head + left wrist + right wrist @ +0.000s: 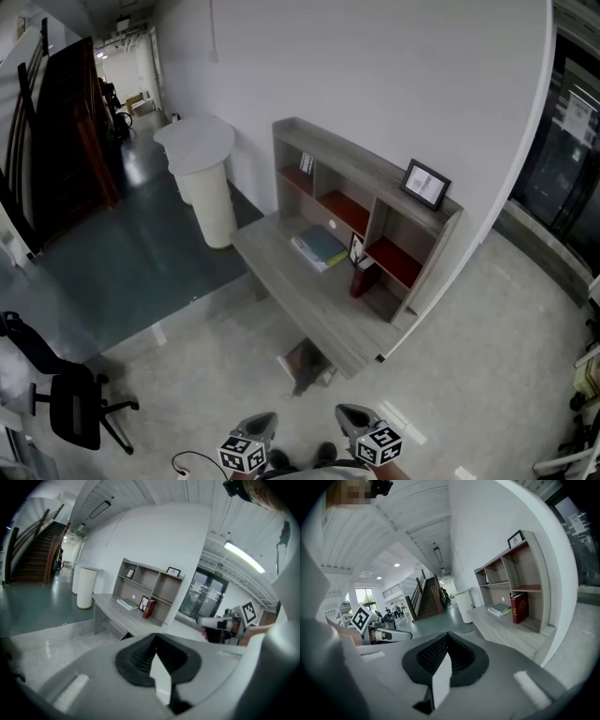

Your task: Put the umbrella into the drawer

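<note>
Grey left gripper (264,418), right gripper (346,411), black-white marker cubes (242,455)

The desk (292,284) looks matt grey wood, the dark floor (131,253) glossy, the left gripper (155,639) smooth grey plastic.

- table (309,305): grey wood grain
- shelf unit (323,150) on it: same grey wood grain, red compartment floors
- upright book (362,278): dark red
- flat book stack (321,247): teal-blue on top, pale edges
- picture frame (427,184): black border, white inside
- round pedestal (202,178): plain white
- wall (375,66): white
- near floor (469,328): light grey, faint speckle
- far floor (122,253): dark green, glossy
- staircase (56,122): dark red-brown
- office chair (67,398): black
- left hand-held gripper (157,660): light grey shell, black ribbed lining, black-and-white square markers
- right hand-held gripper (445,663): same grey, black and marker pattern
</note>
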The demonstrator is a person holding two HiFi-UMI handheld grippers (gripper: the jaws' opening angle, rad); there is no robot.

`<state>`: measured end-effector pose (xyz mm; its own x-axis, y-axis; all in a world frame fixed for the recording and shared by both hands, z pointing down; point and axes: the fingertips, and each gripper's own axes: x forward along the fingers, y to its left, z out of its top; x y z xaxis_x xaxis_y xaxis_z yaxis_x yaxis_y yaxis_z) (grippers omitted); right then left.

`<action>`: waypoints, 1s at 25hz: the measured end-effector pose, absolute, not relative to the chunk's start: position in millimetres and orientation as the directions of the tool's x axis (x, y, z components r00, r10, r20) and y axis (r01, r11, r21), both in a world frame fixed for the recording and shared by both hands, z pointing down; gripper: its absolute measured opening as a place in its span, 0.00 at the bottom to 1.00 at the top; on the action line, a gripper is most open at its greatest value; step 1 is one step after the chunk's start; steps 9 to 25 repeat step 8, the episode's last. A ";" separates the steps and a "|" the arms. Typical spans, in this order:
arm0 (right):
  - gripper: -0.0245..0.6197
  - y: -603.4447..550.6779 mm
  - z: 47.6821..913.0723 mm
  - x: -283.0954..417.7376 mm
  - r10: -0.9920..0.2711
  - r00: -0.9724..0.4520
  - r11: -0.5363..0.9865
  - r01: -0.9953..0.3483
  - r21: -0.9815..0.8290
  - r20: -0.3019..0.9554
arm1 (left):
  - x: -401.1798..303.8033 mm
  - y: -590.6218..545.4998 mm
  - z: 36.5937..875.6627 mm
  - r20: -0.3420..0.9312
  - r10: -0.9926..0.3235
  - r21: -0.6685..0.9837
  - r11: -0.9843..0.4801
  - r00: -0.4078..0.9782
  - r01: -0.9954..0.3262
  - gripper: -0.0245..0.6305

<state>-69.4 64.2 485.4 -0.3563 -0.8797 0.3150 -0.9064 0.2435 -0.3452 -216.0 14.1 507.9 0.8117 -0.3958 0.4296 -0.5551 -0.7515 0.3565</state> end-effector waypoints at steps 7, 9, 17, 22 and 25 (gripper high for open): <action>0.05 59.1 485.6 -81.3 -0.875 -0.366 0.257 -0.906 -0.337 0.318 | -227.2 6.1 511.5 0.427 -0.392 0.363 -0.751 0.815 -0.551 0.04; 0.05 57.4 486.1 -82.6 -0.874 -0.367 0.259 -0.906 -0.335 0.317 | -228.3 4.1 512.4 0.426 -0.391 0.363 -0.752 0.816 -0.550 0.04; 0.05 57.4 486.1 -82.6 -0.874 -0.367 0.259 -0.906 -0.335 0.317 | -228.3 4.1 512.4 0.426 -0.391 0.363 -0.752 0.816 -0.550 0.04; 0.05 57.4 486.1 -82.6 -0.874 -0.367 0.259 -0.906 -0.335 0.317 | -228.3 4.1 512.4 0.426 -0.391 0.363 -0.752 0.816 -0.550 0.04; 0.05 57.4 486.1 -82.6 -0.874 -0.367 0.259 -0.906 -0.335 0.317 | -228.3 4.1 512.4 0.426 -0.391 0.363 -0.752 0.816 -0.550 0.04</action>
